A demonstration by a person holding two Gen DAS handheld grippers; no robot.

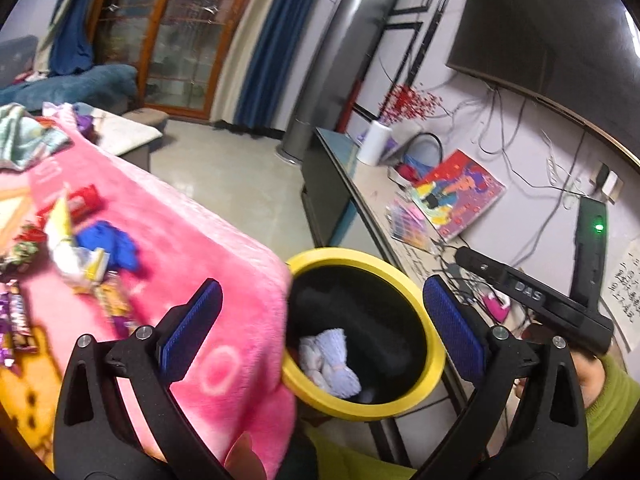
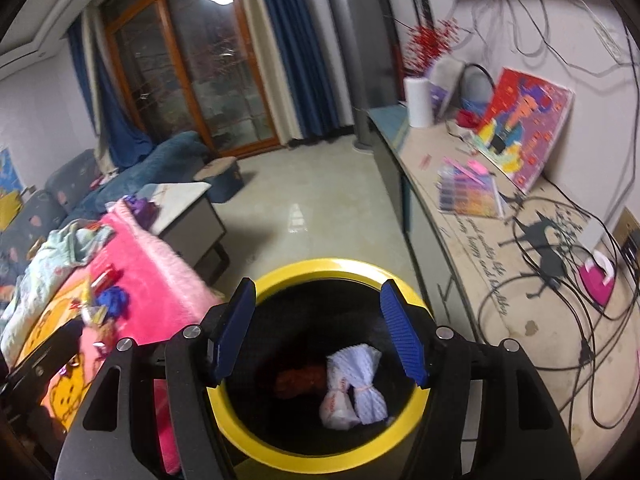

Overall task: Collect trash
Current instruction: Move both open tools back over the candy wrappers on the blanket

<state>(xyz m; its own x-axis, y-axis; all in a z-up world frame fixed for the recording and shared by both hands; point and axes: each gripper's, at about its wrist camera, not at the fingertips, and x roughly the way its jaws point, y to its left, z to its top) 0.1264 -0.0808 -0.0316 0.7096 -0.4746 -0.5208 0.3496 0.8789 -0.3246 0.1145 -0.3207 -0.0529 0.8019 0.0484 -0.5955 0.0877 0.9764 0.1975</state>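
A black bin with a yellow rim (image 1: 416,284) (image 2: 280,276) stands beside the pink blanket-covered table (image 1: 208,248) (image 2: 152,280). White crumpled paper (image 1: 332,364) (image 2: 354,384) and a dark reddish scrap (image 2: 300,378) lie inside it. My left gripper (image 1: 320,328) is open and empty, over the table edge and the bin. My right gripper (image 2: 320,336) is open and empty, directly above the bin mouth. On the blanket lie a blue crumpled piece (image 1: 114,246) (image 2: 114,298), a red wrapper (image 1: 82,200), white-yellow packaging (image 1: 70,248) and purple candy wrappers (image 1: 18,320).
A long low cabinet (image 1: 360,184) (image 2: 480,264) runs along the right wall with cables, a colourful picture (image 2: 524,128), a white roll (image 2: 418,100) and a pink object (image 2: 598,280). The right hand's gripper body (image 1: 540,296) shows at right. A sofa (image 2: 60,196) and low table (image 2: 188,208) stand beyond.
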